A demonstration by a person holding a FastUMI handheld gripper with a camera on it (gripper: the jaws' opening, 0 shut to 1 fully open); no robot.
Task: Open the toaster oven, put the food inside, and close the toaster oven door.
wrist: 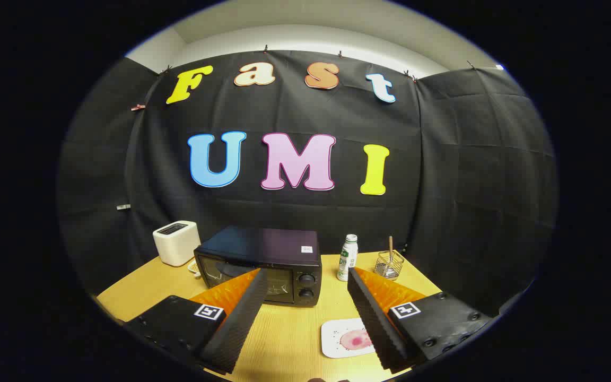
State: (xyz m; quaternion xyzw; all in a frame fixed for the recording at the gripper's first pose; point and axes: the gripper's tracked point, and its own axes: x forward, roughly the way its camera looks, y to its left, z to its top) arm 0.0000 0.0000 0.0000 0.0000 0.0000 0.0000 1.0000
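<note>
we hold the tongs (305, 281) released, fingers spread wide above the desk (289, 329) with nothing between them. the toaster oven (260, 265) stands just beyond the fingers, its door shut. the food (356, 339) lies on a white plate (337, 339) beside the right finger. a toaster (176, 242), a bottle (347, 257) and a wire basket (389, 264) stand farther back.
</note>
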